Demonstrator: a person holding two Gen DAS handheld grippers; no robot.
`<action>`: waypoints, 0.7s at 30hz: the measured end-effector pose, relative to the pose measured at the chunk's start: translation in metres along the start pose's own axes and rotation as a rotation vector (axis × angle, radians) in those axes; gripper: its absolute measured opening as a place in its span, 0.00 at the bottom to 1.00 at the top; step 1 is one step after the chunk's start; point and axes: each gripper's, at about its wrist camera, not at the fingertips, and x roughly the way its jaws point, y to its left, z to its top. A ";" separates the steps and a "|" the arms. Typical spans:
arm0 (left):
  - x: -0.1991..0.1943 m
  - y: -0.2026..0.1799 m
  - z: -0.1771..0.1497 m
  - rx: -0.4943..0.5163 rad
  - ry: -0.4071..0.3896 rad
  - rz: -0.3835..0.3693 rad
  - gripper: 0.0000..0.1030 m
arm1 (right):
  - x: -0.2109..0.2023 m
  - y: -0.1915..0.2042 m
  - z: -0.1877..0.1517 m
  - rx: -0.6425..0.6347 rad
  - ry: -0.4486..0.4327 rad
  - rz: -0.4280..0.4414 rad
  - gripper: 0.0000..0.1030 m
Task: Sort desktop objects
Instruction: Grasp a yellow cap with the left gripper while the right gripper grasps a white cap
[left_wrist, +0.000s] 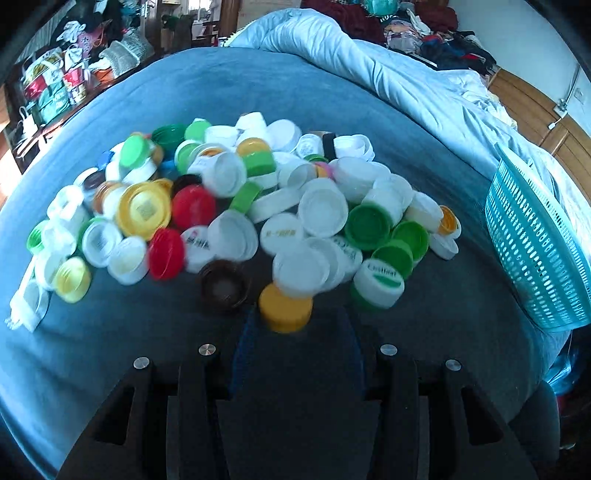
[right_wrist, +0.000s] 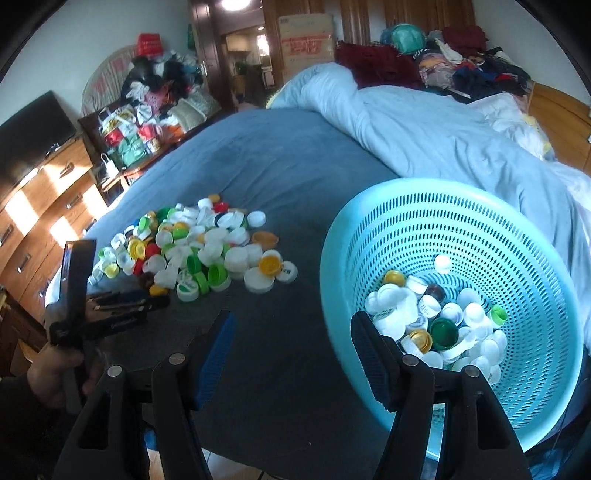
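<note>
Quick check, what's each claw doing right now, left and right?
Left claw: closed on a yellow cap, as far as the blur shows.
Right claw: open, nothing between its fingers.

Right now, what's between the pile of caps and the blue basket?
Just bare blanket between the pile of caps and the basket, seen from the right wrist view.

A bed (right_wrist: 280, 162) covered with a dark blue-grey blanket (left_wrist: 236, 92) carries everything. On the blanket lies a loose heap of plastic bottle caps (left_wrist: 236, 206), mostly white, with green, yellow, red and brown ones mixed in. Apart from the heap, to its right, a turquoise perforated basket (right_wrist: 517, 236) rests tilted, holding more caps. A pale blue quilt (right_wrist: 424, 122) lies bunched along the far side.
</note>
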 end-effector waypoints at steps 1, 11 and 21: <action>0.000 -0.002 0.001 0.008 0.003 0.001 0.24 | 0.003 0.002 0.000 -0.001 -0.001 0.005 0.66; -0.048 0.013 -0.015 -0.031 -0.032 -0.074 0.24 | 0.095 0.037 0.002 0.002 0.091 0.115 0.50; -0.046 0.031 -0.011 -0.076 -0.020 -0.106 0.24 | 0.179 0.037 0.022 0.094 0.140 0.097 0.52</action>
